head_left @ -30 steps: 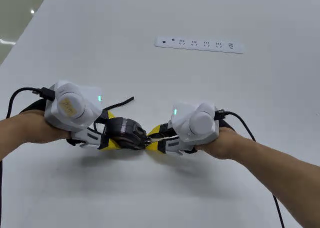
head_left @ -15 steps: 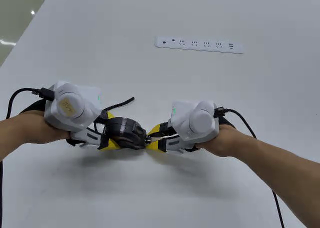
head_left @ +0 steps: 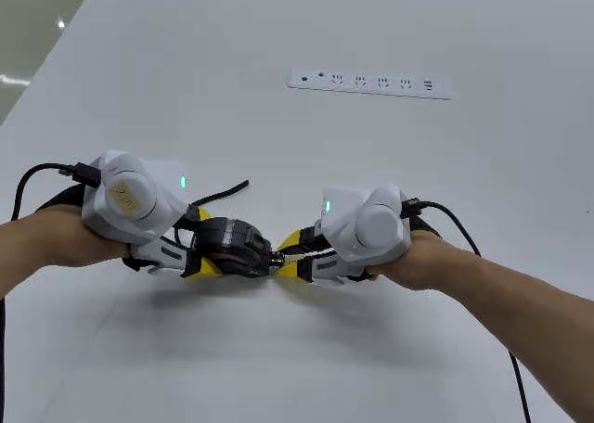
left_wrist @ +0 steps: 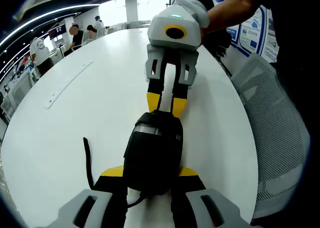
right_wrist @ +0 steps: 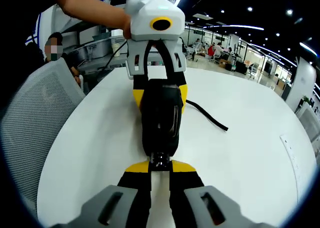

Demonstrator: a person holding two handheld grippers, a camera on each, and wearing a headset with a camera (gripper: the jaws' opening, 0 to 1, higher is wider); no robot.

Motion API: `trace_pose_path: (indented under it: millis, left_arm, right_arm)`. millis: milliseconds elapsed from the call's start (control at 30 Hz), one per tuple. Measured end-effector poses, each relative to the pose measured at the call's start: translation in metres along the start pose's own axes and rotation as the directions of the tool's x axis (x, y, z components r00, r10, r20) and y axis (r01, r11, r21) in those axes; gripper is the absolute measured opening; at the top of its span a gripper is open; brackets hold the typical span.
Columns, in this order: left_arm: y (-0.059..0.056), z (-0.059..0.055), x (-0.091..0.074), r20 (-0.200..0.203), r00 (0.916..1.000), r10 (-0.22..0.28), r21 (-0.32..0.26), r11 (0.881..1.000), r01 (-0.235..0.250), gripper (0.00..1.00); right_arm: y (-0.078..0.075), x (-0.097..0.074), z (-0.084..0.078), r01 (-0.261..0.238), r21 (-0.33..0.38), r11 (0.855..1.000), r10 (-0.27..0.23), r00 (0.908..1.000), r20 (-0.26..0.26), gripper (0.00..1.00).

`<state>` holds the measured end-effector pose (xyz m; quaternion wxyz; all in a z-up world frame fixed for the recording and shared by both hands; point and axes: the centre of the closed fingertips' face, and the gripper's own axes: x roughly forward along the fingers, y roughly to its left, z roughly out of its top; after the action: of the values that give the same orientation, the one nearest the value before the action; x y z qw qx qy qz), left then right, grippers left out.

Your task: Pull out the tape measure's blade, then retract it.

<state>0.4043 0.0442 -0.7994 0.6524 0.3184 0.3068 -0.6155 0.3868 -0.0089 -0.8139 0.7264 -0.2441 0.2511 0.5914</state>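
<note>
White table (head_left: 371,163): tape measure (head_left: 234,245) (in left gripper (left_wrist: 150,172)) points at right gripper (right_wrist: 160,167).

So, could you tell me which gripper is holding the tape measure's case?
The left gripper: its jaws clamp the black case, while the right gripper pinches just the blade hook.

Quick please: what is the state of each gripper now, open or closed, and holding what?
Left gripper: closed on the tape measure body.
Right gripper: closed on the blade tip at the case mouth.
</note>
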Motion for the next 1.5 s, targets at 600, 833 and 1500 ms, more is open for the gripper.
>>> trace_pose_path:
  millis: [600, 833, 1500]
  left_arm:
    - [0.000, -0.001, -0.001, -0.001, 1.0000, 0.002, -0.002, 1.000, -0.002, 0.30]
    - [0.000, -0.002, -0.001, -0.003, 1.0000, 0.001, -0.002, 1.000, -0.001, 0.30]
    - [0.001, -0.001, 0.000, -0.007, 1.0000, 0.001, -0.006, 1.000, -0.001, 0.30]
  right_arm:
    - [0.001, -0.008, -0.006, -0.013, -0.008, 1.000, 0.013, 0.9999, -0.004, 0.11]
    - [0.001, -0.012, -0.009, -0.015, -0.013, 1.000, 0.015, 0.9999, -0.006, 0.11]
    - [0.001, -0.026, -0.019, -0.020, -0.027, 0.999, 0.020, 0.9998, -0.005, 0.11]
